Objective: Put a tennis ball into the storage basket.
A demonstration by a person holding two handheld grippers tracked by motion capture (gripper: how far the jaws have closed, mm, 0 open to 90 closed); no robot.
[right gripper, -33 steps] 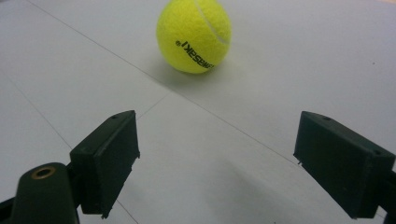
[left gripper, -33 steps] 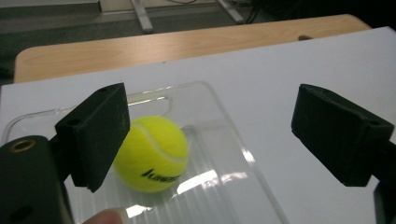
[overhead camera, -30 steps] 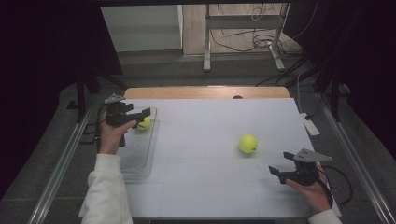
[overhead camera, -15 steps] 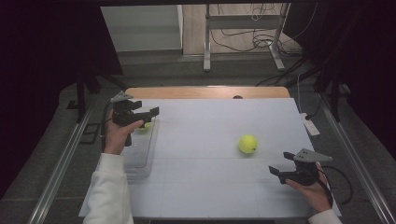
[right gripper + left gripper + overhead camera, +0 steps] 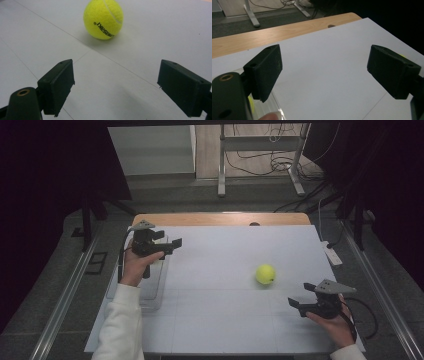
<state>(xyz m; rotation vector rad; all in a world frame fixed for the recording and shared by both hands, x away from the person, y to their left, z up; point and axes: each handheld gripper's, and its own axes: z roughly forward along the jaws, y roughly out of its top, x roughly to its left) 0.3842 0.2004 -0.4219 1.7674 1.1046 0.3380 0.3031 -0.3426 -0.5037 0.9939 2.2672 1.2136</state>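
Note:
A yellow tennis ball (image 5: pixel 265 274) lies on the white mat right of centre, and close ahead in the right gripper view as the tennis ball (image 5: pixel 103 18). My right gripper (image 5: pixel 299 296) hovers open near the front right, its jaws (image 5: pixel 117 87) wide with nothing between them. My left gripper (image 5: pixel 172 242) is held above the far end of a clear plastic tray (image 5: pixel 150 295) at the left. Its jaws (image 5: pixel 324 72) are open and empty and have just been closing slightly. A sliver of a second yellow ball (image 5: pixel 250 103) peeks out behind the left jaw, in the tray.
The white mat (image 5: pixel 225 320) covers a wooden table whose far edge (image 5: pixel 220 218) shows bare. A small white device (image 5: pixel 332 254) lies at the mat's right edge. Metal rails run along the floor on both sides, and a desk frame with cables stands beyond.
My left hand and gripper have moved right and a little up, away from over the ball in the tray toward the mat. The right gripper and the ball on the mat have stayed put.

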